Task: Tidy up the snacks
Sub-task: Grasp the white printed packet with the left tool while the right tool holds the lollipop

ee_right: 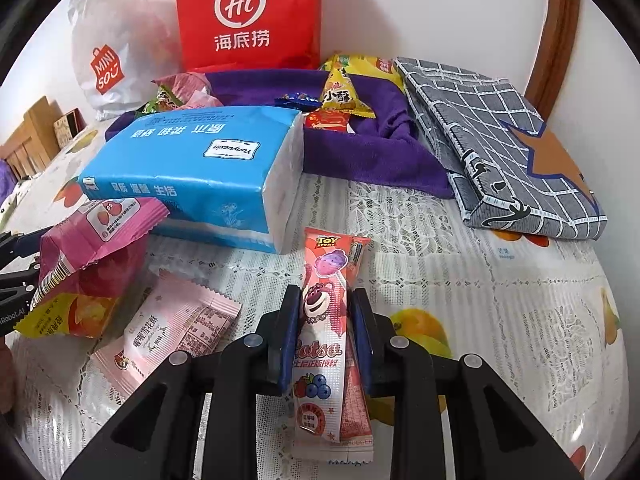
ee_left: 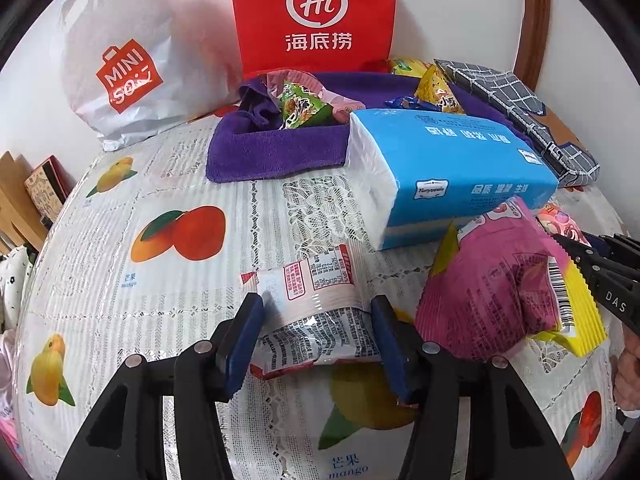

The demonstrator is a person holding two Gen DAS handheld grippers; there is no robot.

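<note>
On the fruit-print tablecloth [ee_left: 120, 280], in front of the blue tissue pack [ee_left: 452, 168] and the purple cloth tray [ee_left: 276, 152] already holding snacks, lie light, crinkly, slippery foil packets with soft, crushable fillings, best pinched across the flat middle, not the sealed ends. The left gripper [ee_left: 316, 328], angled steeply down, stands half open astride the white snack packet [ee_left: 316, 300], its blue pads flanking the wrapper; whether they press on it I can't tell. The right gripper [ee_right: 326, 332], tilted down likewise, is nearly closed, pinching the slim strawberry-bear stick packet [ee_right: 320, 320] across its middle.
</note>
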